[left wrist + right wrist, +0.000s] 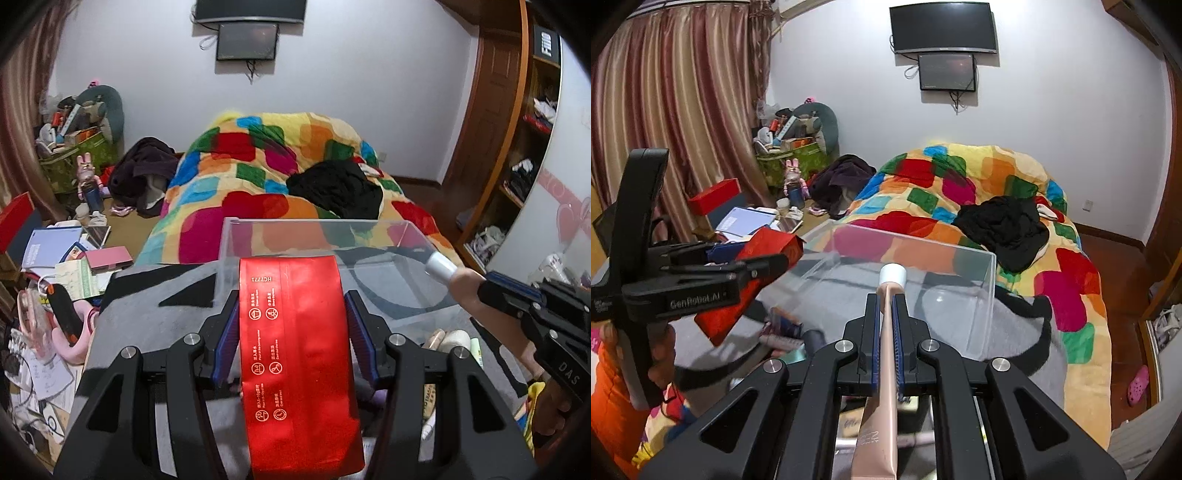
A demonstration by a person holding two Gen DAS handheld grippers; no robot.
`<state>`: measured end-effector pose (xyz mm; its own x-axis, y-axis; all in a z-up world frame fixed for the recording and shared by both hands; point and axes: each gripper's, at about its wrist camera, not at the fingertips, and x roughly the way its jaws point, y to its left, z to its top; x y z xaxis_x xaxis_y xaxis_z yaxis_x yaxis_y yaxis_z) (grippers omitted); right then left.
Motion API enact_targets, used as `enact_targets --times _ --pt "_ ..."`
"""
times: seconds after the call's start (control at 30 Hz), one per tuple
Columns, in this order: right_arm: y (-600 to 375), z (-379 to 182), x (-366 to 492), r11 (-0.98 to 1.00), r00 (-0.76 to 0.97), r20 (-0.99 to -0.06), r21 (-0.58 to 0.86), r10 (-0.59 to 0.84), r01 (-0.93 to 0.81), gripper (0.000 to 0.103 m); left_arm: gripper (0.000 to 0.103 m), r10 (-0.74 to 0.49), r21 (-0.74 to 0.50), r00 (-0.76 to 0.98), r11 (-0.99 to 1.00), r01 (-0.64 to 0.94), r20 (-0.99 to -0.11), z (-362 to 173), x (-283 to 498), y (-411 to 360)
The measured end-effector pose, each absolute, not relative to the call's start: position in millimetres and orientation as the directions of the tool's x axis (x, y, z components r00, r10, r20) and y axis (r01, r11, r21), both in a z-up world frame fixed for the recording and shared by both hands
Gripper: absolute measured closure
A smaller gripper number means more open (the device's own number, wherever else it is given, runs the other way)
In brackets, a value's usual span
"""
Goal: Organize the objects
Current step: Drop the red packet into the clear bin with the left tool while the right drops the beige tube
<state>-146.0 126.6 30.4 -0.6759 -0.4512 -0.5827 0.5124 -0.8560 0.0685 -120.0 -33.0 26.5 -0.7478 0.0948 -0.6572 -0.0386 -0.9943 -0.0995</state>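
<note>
- Red foil: the left gripper point(290, 325) holds a red pouch point(299, 354) by its two side edges, jaws about half wide with the blue pads on the foil; the pouch hangs in front of a clear bin point(325, 236) and appears close to its near wall.
- Beige plastic: the right gripper point(886, 325) is clamped nearly closed on a flat beige tube point(888, 354), white cap point(893, 275) forward, pointing at the bin's mouth.
- The bin stands on a grey mat point(1015, 325) at the foot of a bed under a patchwork quilt point(979, 192); it looks empty.
- Step, as judged: carrying both items to the bin. To do it well, bring one item in at a time so the grippers do not cross, clear the near wall before lowering, and release low inside, since foil slides and a tube can roll.
- More small items lie loose on the mat beside the bin; they look left to sort.
- Writing: "HC7771" and rows of gold icons with small captions, too small to read, on the pouch; "GenRobot.AI" on the left gripper's side; "DAS" on the right gripper's body.
</note>
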Motion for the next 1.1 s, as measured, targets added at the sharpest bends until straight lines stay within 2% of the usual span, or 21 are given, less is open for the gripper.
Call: enact_targets --times 0.3,0.47,0.73,1.1 --pt "111.8 6.1 -197.8 -0.869 -0.619 -0.677 0.064 -0.399 0.491 0.097 0.049 0.123 -0.092 -0.647 -0.992 -0.082 -0.752 5.2 -166.8 -23.1" --pt "105.1 0.6 -205.0 -0.865 -0.605 -0.692 0.055 -0.394 0.499 0.097 0.05 0.141 -0.109 -0.598 -0.99 -0.09 -0.789 -4.3 -182.7 -23.1" --pt "98.0 1.1 -200.4 -0.853 -0.595 -0.697 0.043 -0.399 0.521 0.096 0.05 0.153 -0.108 -0.615 -0.988 -0.11 -0.773 2.7 -176.1 -20.6" --pt "109.4 9.9 -178.3 -0.853 -0.624 -0.671 0.026 -0.401 0.52 0.075 0.047 0.139 -0.095 -0.677 -0.99 -0.102 -0.723 21.7 -143.1 -23.1"
